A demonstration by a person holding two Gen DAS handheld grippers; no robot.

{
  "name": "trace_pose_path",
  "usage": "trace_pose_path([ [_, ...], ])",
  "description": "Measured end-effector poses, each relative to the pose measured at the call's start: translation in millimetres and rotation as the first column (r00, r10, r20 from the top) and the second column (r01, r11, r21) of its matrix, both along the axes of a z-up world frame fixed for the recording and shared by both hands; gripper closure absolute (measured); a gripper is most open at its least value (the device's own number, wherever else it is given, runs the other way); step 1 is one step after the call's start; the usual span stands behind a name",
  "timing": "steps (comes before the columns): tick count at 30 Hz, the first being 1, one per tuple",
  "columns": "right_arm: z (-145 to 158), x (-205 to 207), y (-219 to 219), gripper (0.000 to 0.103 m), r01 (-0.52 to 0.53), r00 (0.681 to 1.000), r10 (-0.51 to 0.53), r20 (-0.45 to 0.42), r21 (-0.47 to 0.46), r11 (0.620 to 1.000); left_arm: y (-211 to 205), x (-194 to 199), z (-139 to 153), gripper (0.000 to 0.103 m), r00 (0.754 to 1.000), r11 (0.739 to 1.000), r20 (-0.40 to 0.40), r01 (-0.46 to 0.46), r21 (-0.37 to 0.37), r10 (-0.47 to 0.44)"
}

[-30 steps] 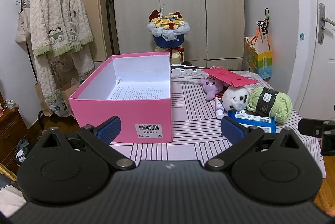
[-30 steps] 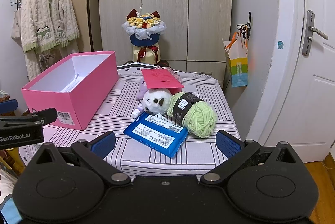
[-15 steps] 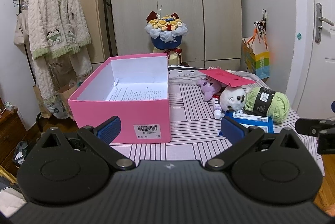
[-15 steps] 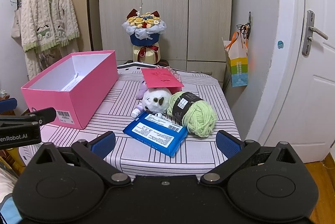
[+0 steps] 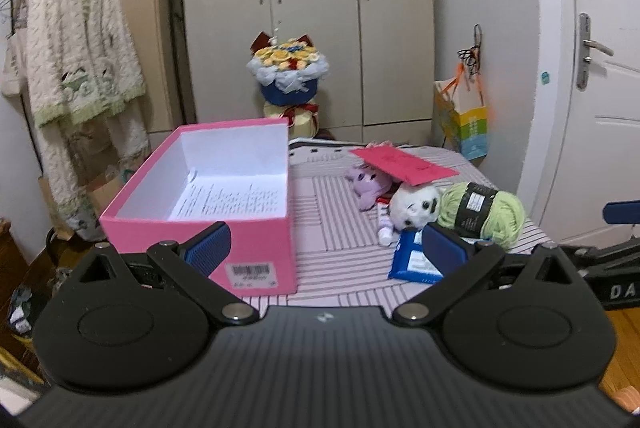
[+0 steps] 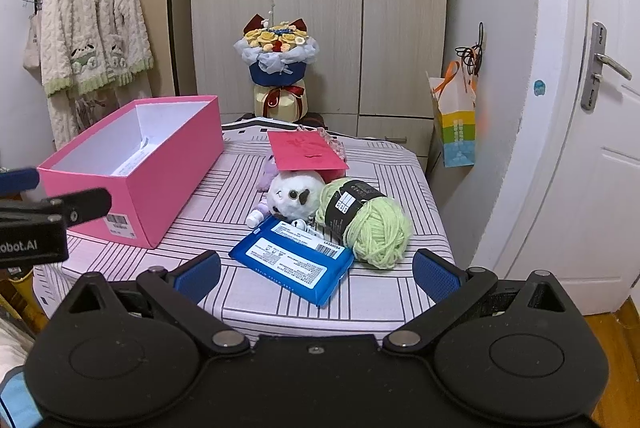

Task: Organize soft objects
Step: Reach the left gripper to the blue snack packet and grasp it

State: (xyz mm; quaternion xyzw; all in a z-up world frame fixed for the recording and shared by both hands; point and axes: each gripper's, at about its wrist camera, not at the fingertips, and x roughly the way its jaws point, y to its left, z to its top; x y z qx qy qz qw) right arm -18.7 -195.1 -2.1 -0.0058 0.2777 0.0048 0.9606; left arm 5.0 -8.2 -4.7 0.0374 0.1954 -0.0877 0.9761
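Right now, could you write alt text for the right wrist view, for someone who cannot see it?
An open right gripper hovers empty before a striped table holding a blue packet, green yarn ball, white plush toy under a red card, and an open pink box. A wardrobe stands behind.

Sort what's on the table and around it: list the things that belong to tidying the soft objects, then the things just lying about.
Belongs to the job:
pink box
white plush
purple plush
green yarn ball

Just lying about:
blue packet
red envelope
bouquet
hanging cardigan
paper bag
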Motion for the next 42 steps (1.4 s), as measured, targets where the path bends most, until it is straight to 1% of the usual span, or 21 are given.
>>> trace_pose_path([
  [2,1,2,-2,0.000,-0.021,1.000,0.021,0.007,0.009,1.000,-4,4,1,0.002,1.000,1.000,0.013,0.019,0.000,-0.019],
  [5,-3,2,-11,0.000,-0.068,0.996,0.065,0.067,0.038,0.997,-9,13,0,0.002,0.999,0.999,0.024,0.043,-0.011,-0.043],
  [8,-20,6,-25,0.000,-0.124,0.987,0.116,0.114,0.063,0.990,-14,26,-7,0.002,0.995,0.995,0.039,0.091,-0.027,-0.090],
  [11,-44,20,-35,0.000,-0.150,0.985,0.145,0.091,0.058,0.987,-20,47,-21,0.002,0.987,0.985,-0.001,0.158,-0.064,-0.159],
  [14,-66,37,-36,0.000,-0.175,0.983,0.173,0.052,0.028,0.984,-32,66,-35,0.004,0.980,0.979,-0.048,0.189,-0.080,-0.193],
  [16,-78,48,-34,0.000,-0.189,0.981,0.189,0.036,0.020,0.982,-43,79,-43,0.012,0.973,0.975,-0.088,0.207,-0.080,-0.214],
  [17,-83,51,-32,0.000,-0.195,0.980,0.194,0.033,0.012,0.981,-48,83,-46,0.013,0.966,0.970,-0.104,0.228,-0.080,-0.235],
  [18,-87,55,-30,0.001,-0.204,0.979,0.204,0.028,0.005,0.979,-52,87,-50,0.017,0.960,0.965,-0.110,0.248,-0.084,-0.257],
  [19,-91,59,-28,0.001,-0.214,0.977,0.214,0.020,-0.001,0.977,-57,93,-53,0.022,0.954,0.961,-0.122,0.264,-0.084,-0.273],
  [20,-94,61,-26,0.002,-0.223,0.975,0.223,0.018,-0.002,0.975,-62,97,-58,0.024,0.950,0.959,-0.136,0.274,-0.075,-0.282],
  [23,-103,69,-19,0.008,-0.256,0.966,0.256,0.022,-0.010,0.967,-73,116,-73,0.030,0.941,0.959,-0.186,0.277,-0.052,-0.282],
  [25,-109,76,-17,0.008,-0.253,0.967,0.254,0.017,-0.021,0.967,-77,133,-86,0.041,0.930,0.961,-0.244,0.271,-0.053,-0.275],
  [28,-116,85,-21,0.009,-0.237,0.971,0.237,-0.001,0.010,0.971,-75,150,-100,0.045,0.916,0.964,-0.298,0.257,-0.074,-0.267],
  [32,-124,95,-29,0.011,-0.215,0.976,0.216,-0.019,0.061,0.975,-72,161,-109,0.046,0.906,0.964,-0.327,0.250,-0.094,-0.267],
  [34,-127,97,-30,0.012,-0.210,0.978,0.211,-0.006,0.074,0.975,-72,165,-112,0.046,0.900,0.963,-0.342,0.246,-0.108,-0.269],
  [36,-130,97,-27,0.019,-0.215,0.977,0.215,0.010,0.062,0.975,-72,169,-114,0.047,0.896,0.962,-0.351,0.242,-0.129,-0.272],
  [37,-131,96,-25,0.022,-0.219,0.976,0.218,0.020,0.059,0.974,-72,171,-114,0.048,0.890,0.960,-0.362,0.242,-0.145,-0.279],
  [38,-131,95,-23,0.023,-0.219,0.976,0.217,0.027,0.060,0.974,-71,172,-114,0.051,0.877,0.953,-0.375,0.251,-0.172,-0.299],
  [39,-132,95,-21,0.024,-0.207,0.978,0.206,0.031,0.057,0.977,-69,172,-115,0.056,0.852,0.935,-0.393,0.280,-0.220,-0.347],
  [40,-133,94,-20,0.025,-0.198,0.980,0.196,0.036,0.057,0.979,-68,172,-114,0.056,0.841,0.929,-0.401,0.290,-0.232,-0.363],
  [42,-132,92,-18,0.030,-0.192,0.981,0.189,0.044,0.060,0.980,-70,166,-111,0.057,0.841,0.929,-0.396,0.310,-0.203,-0.368],
])
